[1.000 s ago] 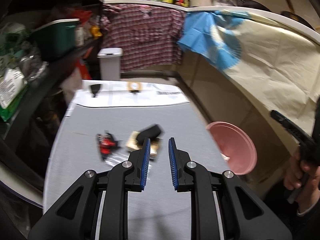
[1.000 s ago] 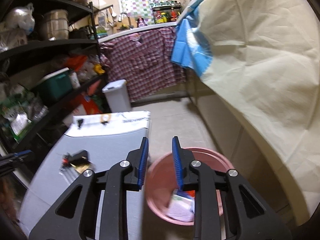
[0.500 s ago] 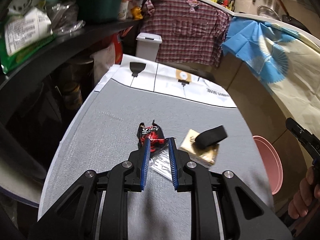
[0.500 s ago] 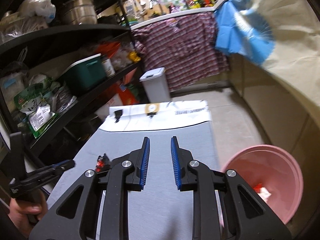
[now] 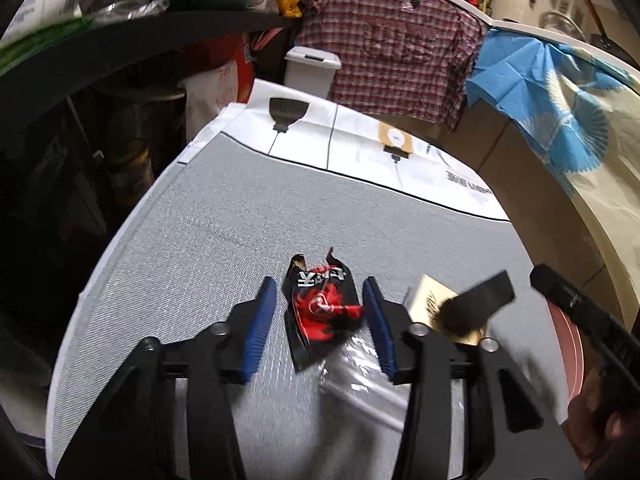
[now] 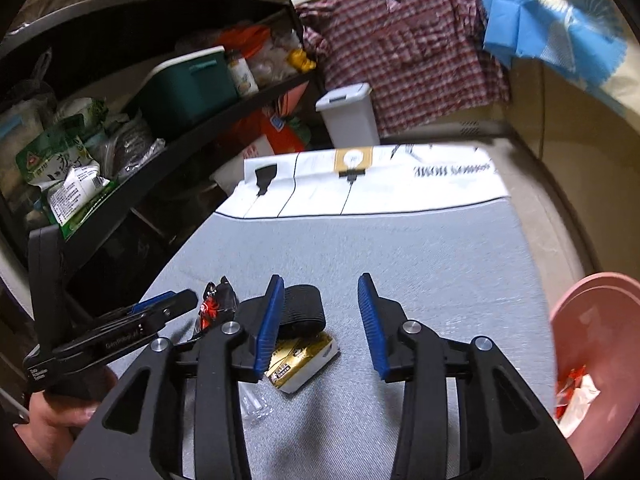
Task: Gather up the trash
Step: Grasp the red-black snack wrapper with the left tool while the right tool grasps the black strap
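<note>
A crumpled red and black wrapper (image 5: 320, 308) lies on the grey table (image 5: 240, 240), between the fingers of my left gripper (image 5: 319, 290). Its jaws are opening and the pads stand clear of the wrapper. To the right lies a gold packet (image 5: 430, 304) with a black band (image 5: 480, 300) on it. My right gripper (image 6: 320, 280) hovers over the table with its jaws opening and nothing between the pads. Just beside its left finger are the black band (image 6: 300, 308) and the gold packet (image 6: 300, 356). The red wrapper (image 6: 212, 308) lies further left. Clear plastic (image 5: 360, 360) lies near the wrapper.
A pink basin (image 6: 592, 320) holding trash (image 6: 576, 392) stands off the table's right side. Black shelves (image 6: 160, 80) crowd the left edge. A white bin (image 6: 348, 116) and a printed white sheet (image 6: 380, 184) are at the far end. A hand (image 6: 52, 420) grips the left tool.
Both grippers have come down toward the trash on the table and their jaws have widened. The right one swung left from over the pink basin to the table.
</note>
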The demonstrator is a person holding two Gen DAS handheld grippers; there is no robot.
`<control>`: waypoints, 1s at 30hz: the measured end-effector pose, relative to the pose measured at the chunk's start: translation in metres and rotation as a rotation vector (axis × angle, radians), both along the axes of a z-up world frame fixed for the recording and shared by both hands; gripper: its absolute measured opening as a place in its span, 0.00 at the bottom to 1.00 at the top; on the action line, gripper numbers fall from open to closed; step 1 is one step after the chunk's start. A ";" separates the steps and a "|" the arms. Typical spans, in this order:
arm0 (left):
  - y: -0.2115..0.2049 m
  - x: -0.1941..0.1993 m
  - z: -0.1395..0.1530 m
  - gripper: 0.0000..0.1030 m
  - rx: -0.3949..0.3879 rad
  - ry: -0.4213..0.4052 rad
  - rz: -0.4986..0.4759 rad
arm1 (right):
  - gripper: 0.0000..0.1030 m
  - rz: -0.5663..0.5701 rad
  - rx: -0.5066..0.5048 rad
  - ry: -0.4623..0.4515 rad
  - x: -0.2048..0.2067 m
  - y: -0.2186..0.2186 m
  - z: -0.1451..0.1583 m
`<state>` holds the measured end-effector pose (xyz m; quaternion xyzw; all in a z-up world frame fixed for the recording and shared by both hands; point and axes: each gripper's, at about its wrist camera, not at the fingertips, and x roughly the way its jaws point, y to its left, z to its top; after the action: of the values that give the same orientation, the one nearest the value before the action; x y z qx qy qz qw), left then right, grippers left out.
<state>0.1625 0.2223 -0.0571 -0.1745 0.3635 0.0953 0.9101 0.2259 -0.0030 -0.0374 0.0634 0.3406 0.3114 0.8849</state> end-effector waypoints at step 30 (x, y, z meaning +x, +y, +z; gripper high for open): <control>-0.013 0.013 -0.014 0.35 0.003 0.070 -0.043 | 0.09 0.072 -0.072 0.034 0.003 0.022 -0.021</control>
<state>0.1751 0.2094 -0.0712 -0.1617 0.3987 0.0827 0.8989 0.2293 0.0194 -0.0588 0.0247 0.3688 0.3296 0.8688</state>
